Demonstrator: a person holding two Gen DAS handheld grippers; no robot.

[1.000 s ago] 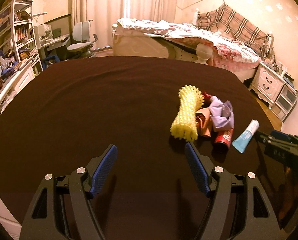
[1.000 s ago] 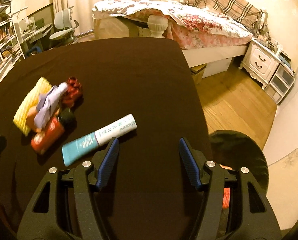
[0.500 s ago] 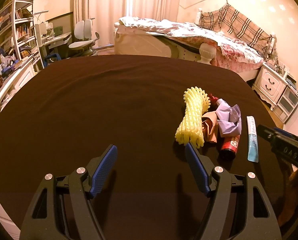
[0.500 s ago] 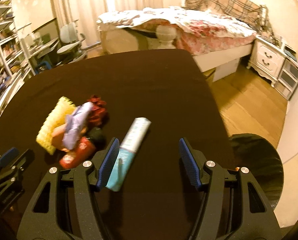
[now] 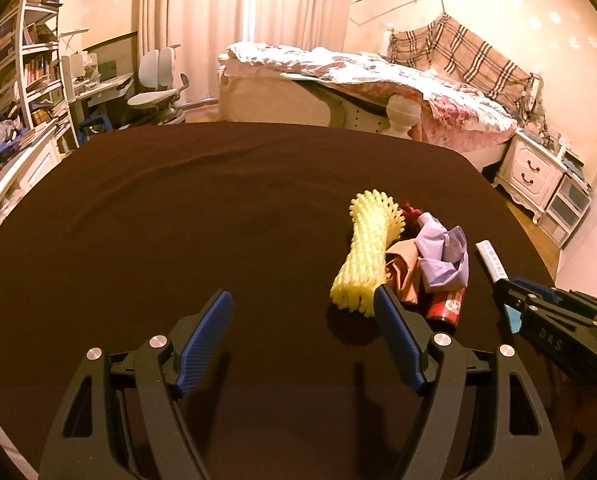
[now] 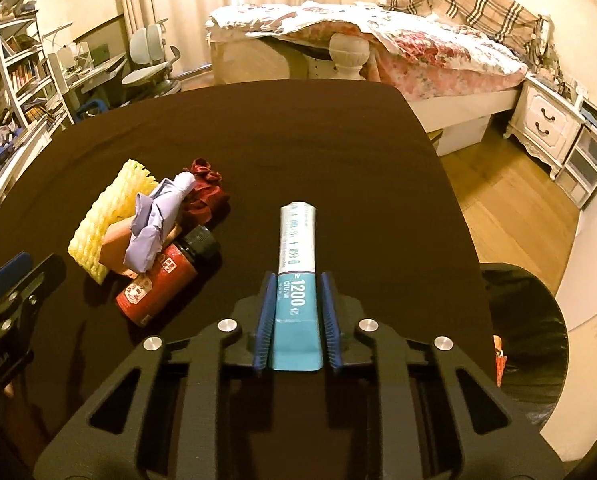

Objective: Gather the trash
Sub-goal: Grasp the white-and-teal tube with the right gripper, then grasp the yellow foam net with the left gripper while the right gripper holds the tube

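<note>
Left wrist view: looked down over a dark brown table (image 5: 178, 220). Left gripper (image 5: 304, 308) spread wide above bare cloth, nothing between its blue pads, opening slightly. Right fingertip just beside the near end of a yellow foam net (image 5: 364, 260). Piled against the net's right side: a tan scrap (image 5: 402, 274), a crumpled lilac wrapper (image 5: 444, 258), a red bottle (image 5: 446, 306), a dark red scrap (image 5: 412, 212) at the far end. Farther right, a white and teal tube (image 5: 492, 264), its near end clamped by the right gripper (image 5: 512, 300). Bed (image 5: 378, 80) and bookshelves (image 5: 26, 76) in the room behind.

Right wrist view: right gripper (image 6: 296, 322) clenched on the tube's (image 6: 296, 264) teal end, both pads pressed against its sides, white end pointed away. Tube low over the table (image 6: 338, 160), contact not clear. To its left, apart from it, the red bottle (image 6: 158, 284) on its side, with the lilac wrapper (image 6: 154, 220), yellow net (image 6: 106, 216) and dark red scrap (image 6: 204, 190) bunched together. Left gripper (image 6: 14, 276) visible at the left edge. Black-lined bin (image 6: 526, 320) on the floor past the table's right edge.
</note>
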